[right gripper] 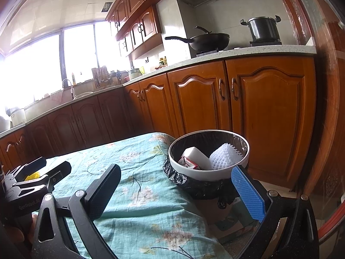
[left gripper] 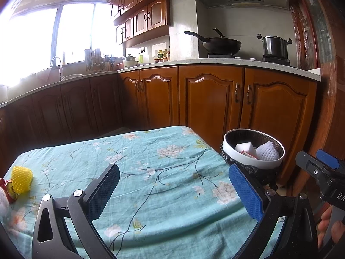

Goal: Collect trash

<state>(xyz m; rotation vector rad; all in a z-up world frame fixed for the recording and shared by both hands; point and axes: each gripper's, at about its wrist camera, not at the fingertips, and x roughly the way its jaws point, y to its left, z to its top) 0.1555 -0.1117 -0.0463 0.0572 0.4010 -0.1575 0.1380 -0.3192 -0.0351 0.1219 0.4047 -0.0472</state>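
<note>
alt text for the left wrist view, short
An open, empty left gripper hovers over a table covered in teal floral cloth. A yellow foam net lies at its left edge, and a white-rimmed trash bin at the right corner already holds white scraps.

Wrinkled matt cotton cloth (left gripper: pixel 151 172) covers the table; the bin (right gripper: pixel 207 173) has a glossy white plastic rim over crinkly black liner; cabinets (left gripper: pixel 211 99) are varnished wood.

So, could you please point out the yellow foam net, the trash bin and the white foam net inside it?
yellow foam net (left gripper: pixel 21 179), left wrist view, middle of its mesh.
trash bin (right gripper: pixel 207 173), right wrist view, white front rim.
white foam net (right gripper: pixel 224 156), right wrist view, middle of its mesh.
</note>
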